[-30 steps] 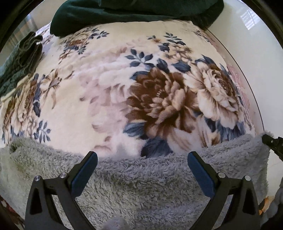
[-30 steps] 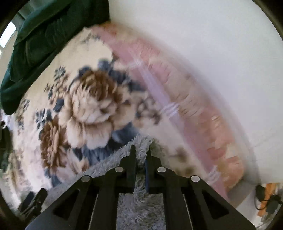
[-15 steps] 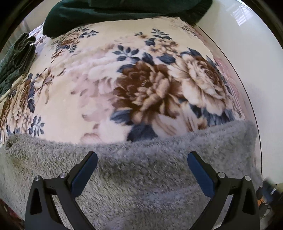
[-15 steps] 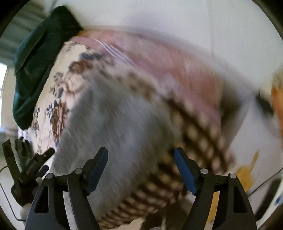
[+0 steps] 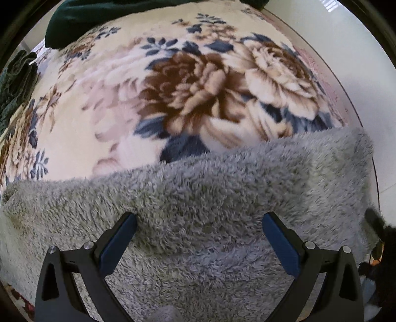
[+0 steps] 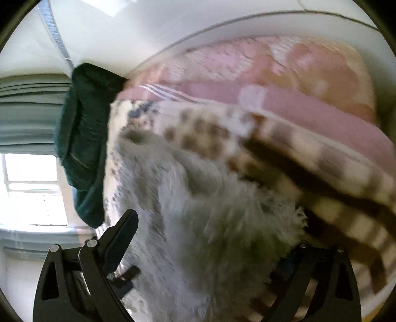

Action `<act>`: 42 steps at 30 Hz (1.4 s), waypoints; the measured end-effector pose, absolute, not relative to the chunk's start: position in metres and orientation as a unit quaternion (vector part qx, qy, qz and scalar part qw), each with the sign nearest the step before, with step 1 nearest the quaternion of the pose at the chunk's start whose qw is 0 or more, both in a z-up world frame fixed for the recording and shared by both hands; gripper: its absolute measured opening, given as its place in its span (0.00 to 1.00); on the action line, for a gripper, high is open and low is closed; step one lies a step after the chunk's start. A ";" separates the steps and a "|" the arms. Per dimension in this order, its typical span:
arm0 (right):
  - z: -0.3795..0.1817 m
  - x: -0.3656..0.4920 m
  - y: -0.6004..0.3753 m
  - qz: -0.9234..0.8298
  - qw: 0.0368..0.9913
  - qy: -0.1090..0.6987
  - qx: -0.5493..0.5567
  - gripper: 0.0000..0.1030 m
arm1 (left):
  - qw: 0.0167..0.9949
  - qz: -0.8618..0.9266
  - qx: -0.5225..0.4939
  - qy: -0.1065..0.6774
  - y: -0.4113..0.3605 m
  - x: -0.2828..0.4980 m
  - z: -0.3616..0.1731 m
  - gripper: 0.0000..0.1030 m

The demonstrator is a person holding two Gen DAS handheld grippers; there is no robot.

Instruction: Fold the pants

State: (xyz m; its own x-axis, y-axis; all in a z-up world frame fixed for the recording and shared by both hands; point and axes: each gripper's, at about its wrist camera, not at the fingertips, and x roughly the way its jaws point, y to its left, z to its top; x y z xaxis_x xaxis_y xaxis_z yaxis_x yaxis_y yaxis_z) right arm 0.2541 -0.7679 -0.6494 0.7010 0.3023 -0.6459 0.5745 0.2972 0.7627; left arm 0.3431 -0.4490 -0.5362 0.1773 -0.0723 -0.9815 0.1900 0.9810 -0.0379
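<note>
The grey fluffy pants (image 5: 222, 203) lie across the near part of a floral blanket (image 5: 153, 81) on the bed. My left gripper (image 5: 199, 230) is open and empty, its blue-padded fingers (image 5: 118, 237) spread just above the pants. In the right wrist view the pants (image 6: 198, 223) fill the middle, blurred. My right gripper (image 6: 210, 237) is open over the pants' right end; its right finger is hidden behind the fluffy cloth.
A dark green blanket (image 5: 104, 19) lies at the far end of the bed and also shows in the right wrist view (image 6: 84, 138). Dark green cloth (image 5: 17, 81) sits at the left. A pink striped bed cover (image 6: 297, 99) and a white wall (image 5: 358, 62) border the right side.
My right gripper let go of the pants' edge, opened, and swung to the bed's right side. The left view shifted slightly; the pants now reach farther up the blanket on the right.
</note>
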 end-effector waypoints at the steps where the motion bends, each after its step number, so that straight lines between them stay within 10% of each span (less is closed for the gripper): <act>1: -0.647 0.256 -0.768 -0.081 0.717 0.360 0.592 0.77 | 0.765 -0.084 0.044 0.638 -0.448 0.343 -0.538 1.00; 5: -0.652 0.275 -0.761 -0.067 0.721 0.383 0.574 0.70 | 0.763 -0.081 0.043 0.640 -0.448 0.343 -0.541 1.00; 8: -0.655 0.280 -0.760 -0.087 0.714 0.396 0.571 0.25 | 0.760 -0.081 0.044 0.643 -0.447 0.344 -0.544 1.00; 10: -0.643 0.285 -0.755 -0.093 0.723 0.394 0.559 0.22 | 0.760 -0.083 0.045 0.643 -0.445 0.344 -0.544 1.00; 27: -0.462 0.307 -0.575 -0.008 0.823 0.404 0.399 0.20 | 0.769 -0.007 -0.053 0.638 -0.274 0.308 -0.479 1.00; 42: -0.537 0.323 -0.269 0.092 0.820 0.516 0.229 0.20 | 0.758 0.135 -0.140 0.623 -0.021 0.235 -0.471 1.00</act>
